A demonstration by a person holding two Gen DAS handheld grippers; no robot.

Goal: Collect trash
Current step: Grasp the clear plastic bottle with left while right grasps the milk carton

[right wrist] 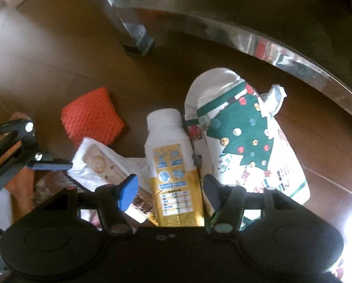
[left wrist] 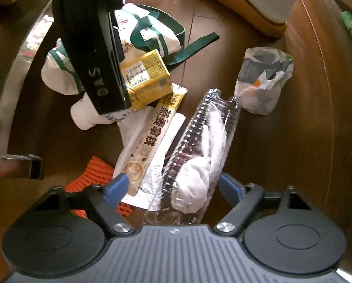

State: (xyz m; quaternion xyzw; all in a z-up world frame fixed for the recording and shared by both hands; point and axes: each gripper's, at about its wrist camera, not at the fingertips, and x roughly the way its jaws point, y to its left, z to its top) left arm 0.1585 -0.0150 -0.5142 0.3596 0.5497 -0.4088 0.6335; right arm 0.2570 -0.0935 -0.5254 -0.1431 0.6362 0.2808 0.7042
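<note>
Nearest the lens in the left wrist view: left tool, jaws spread wide on either side of a clear plastic tray stuffed with crumpled white tissue, not yet pinching it. Moving rightward across the wooden floor: orange foam net at the left, then a long coffee sachet lying just beside the tray, then a crumpled clear wrapper further off to the right. In the right wrist view: right tool, also open, blue pads flanking the yellow-and-white milk bottle, with the sachet to its left and a Christmas-print cloth bag just beside it on the right. To do this step well, probably: lower each tool until the pads sit level with the middle of its target, then close slowly. Gentle pressure on the tray, likely thin and springy, prone to buckling or squirting out. Care on the left to keep the sachet edge out of the pinch. Firmer squeeze across the bottle's flat sides, keeping clear of the bag's fabric. Straight lift, no twisting.
</note>
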